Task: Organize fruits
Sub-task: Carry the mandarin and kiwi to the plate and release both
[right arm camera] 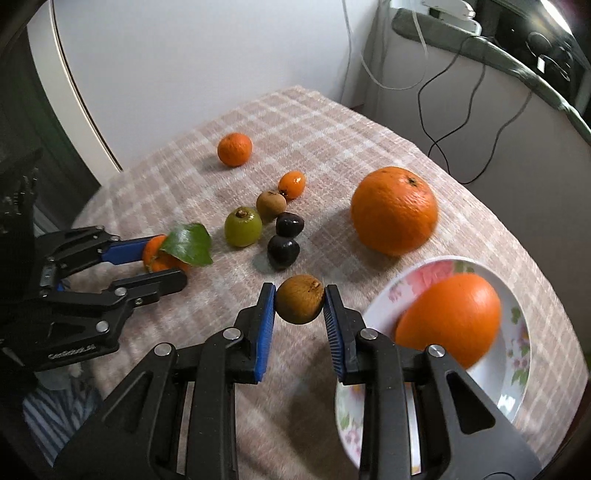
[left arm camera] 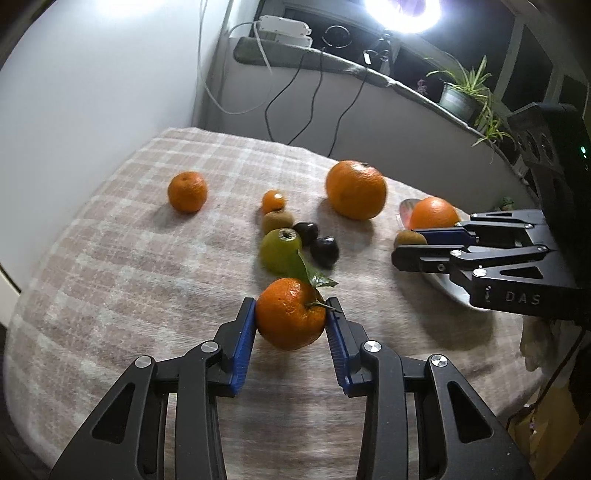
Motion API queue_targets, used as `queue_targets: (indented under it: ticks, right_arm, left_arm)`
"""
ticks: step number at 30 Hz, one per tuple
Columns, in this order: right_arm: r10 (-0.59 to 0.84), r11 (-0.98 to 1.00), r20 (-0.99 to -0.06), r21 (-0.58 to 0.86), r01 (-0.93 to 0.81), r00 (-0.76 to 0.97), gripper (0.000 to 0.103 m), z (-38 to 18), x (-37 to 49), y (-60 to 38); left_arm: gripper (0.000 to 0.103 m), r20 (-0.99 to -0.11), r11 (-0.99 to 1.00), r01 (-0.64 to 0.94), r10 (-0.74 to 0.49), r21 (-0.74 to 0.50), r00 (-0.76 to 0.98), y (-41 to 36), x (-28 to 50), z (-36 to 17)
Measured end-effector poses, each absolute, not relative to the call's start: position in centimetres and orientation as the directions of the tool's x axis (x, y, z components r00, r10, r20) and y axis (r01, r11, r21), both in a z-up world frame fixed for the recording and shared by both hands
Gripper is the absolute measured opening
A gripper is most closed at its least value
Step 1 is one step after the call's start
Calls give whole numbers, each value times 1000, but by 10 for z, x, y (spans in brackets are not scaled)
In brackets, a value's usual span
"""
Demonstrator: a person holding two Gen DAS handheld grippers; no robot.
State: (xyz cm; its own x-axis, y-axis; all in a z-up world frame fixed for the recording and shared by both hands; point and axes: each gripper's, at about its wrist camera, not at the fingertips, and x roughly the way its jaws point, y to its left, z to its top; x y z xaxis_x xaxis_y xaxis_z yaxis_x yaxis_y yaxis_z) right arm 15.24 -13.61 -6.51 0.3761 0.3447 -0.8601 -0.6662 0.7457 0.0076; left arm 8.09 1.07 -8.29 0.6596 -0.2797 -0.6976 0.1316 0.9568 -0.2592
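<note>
My left gripper point(left arm camera: 291, 314) is shut on a leafy tangerine point(left arm camera: 290, 317), seen from the side as the tangerine point(right arm camera: 155, 254) under its green leaf. My right gripper point(right arm camera: 299, 301) is shut on a small brown fruit point(right arm camera: 300, 299), lifted just off the cloth beside a flowered plate point(right arm camera: 517, 354) that holds one orange point(right arm camera: 448, 317). In the left wrist view the right gripper point(left arm camera: 410, 245) hangs by that plate. On the checked cloth lie a large orange point(right arm camera: 394, 210), a small tangerine point(right arm camera: 234, 148), a kumquat point(right arm camera: 291, 183), another brown fruit point(right arm camera: 271, 204), a green fruit point(right arm camera: 243, 226) and two dark fruits point(right arm camera: 284, 240).
The table's checked cloth point(left arm camera: 129, 258) ends in a rounded edge at the left and front. A white wall, cables point(left arm camera: 314, 92) and a sill with a potted plant point(left arm camera: 461, 96) stand behind. A bright lamp point(left arm camera: 402, 11) glares at the top.
</note>
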Motion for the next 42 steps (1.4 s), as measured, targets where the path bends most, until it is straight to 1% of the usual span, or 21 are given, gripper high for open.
queue_targets:
  ticks: [6, 11, 20, 35, 42]
  right_arm:
    - [381, 781, -825, 46, -623, 417, 28, -48, 137, -170]
    - [369, 809, -808, 36, -587, 459, 28, -41, 122, -199]
    - [340, 861, -802, 56, -505, 491, 27, -45, 113, -251]
    - [326, 888, -804, 79, -454, 497, 28, -58, 117, -286]
    - [332, 885, -811, 90, -458, 481, 28, -65, 124, -286]
  left_arm:
    - [35, -681, 943, 173, -326, -284, 656, -7, 79, -72]
    - [36, -670, 930, 223, -365, -292, 647, -30, 79, -66]
    - [35, -665, 910, 302, -415, -284, 621, -74, 81, -60]
    - [35, -683, 892, 382, -435, -241, 587, -132, 95, -62]
    - [35, -699, 896, 382, -422, -225, 578, -139, 102, -67]
